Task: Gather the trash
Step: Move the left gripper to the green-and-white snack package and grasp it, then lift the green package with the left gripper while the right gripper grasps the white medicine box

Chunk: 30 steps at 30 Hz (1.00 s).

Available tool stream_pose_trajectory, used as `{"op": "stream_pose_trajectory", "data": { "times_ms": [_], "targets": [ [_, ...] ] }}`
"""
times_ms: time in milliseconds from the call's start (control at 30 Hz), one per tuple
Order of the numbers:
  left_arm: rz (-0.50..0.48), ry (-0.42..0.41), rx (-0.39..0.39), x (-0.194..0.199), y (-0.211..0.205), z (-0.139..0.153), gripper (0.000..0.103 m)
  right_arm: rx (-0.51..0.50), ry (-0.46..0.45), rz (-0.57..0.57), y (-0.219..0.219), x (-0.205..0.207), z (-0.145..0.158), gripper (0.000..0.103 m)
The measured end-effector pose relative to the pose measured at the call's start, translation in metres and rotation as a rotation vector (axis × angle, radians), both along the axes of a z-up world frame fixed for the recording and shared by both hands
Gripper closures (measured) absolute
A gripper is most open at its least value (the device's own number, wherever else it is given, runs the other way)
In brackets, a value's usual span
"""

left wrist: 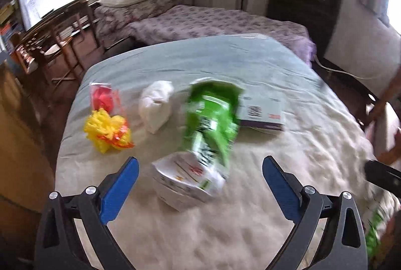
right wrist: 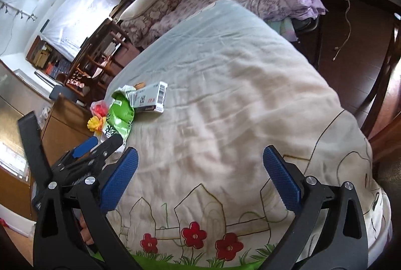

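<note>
Left hand-held gripper (left wrist: 200, 169) released, jaws spread wide around the white carton (left wrist: 185, 179), ready to pinch it. Green wrapper (left wrist: 213, 119) lies partly over the carton; yellow wad (left wrist: 105, 130), white crumple (left wrist: 156, 105), flat box (left wrist: 260, 110) scattered on the bed (left wrist: 275, 64) (all unbagged). Right hand-held gripper (right wrist: 200, 171) released, empty, idling over bare quilt.

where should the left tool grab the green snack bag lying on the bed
Take the green snack bag by its near end, which rests on the white carton and sits raised off the quilt. Come straight forward and down with the left tool, whose open fingers already flank that end, and pinch across the bag's width.
</note>
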<state>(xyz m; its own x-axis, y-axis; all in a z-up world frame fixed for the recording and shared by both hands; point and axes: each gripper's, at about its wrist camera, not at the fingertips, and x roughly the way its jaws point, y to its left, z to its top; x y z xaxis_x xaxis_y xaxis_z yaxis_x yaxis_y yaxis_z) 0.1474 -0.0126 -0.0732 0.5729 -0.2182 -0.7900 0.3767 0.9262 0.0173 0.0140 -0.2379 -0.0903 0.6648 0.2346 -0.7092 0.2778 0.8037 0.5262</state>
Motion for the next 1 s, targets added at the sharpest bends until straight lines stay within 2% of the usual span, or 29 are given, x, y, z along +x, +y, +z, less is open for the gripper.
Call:
{"op": "stream_pose_trajectory", "data": {
  "times_ms": [200, 267, 333, 433, 533, 667, 767, 900, 1000],
  "targets": [
    [-0.002, 0.010, 0.033, 0.009, -0.012, -0.009, 0.007, -0.015, 0.000, 0.001, 0.000, 0.000, 0.000, 0.007],
    [-0.007, 0.028, 0.031, 0.010, -0.015, -0.013, 0.016, -0.018, 0.003, 0.002, 0.001, 0.001, 0.000, 0.007],
    [-0.015, 0.028, 0.047, 0.012, -0.020, -0.014, 0.038, -0.023, 0.007, 0.001, 0.001, 0.001, 0.000, 0.007],
    [-0.026, 0.024, 0.038, 0.004, -0.020, -0.011, 0.038, -0.029, 0.005, 0.003, 0.001, 0.003, 0.001, 0.007],
    [-0.032, -0.031, 0.015, -0.017, -0.013, 0.006, 0.038, -0.042, -0.004, 0.007, 0.003, 0.003, 0.002, 0.007],
    [0.012, -0.066, -0.121, -0.042, 0.011, 0.034, 0.038, -0.038, -0.006, 0.016, 0.003, 0.004, 0.002, 0.007],
    [0.062, -0.072, -0.197, -0.062, 0.033, 0.042, 0.039, -0.033, -0.040, 0.025, 0.005, 0.006, 0.007, 0.007],
    [0.096, -0.057, -0.196, -0.074, 0.043, 0.040, 0.040, 0.001, -0.063, 0.060, 0.009, 0.020, 0.011, 0.012],
    [0.110, -0.032, -0.195, -0.079, 0.047, 0.036, 0.040, 0.102, -0.063, 0.087, 0.011, 0.035, 0.007, 0.019]
  ]
}}
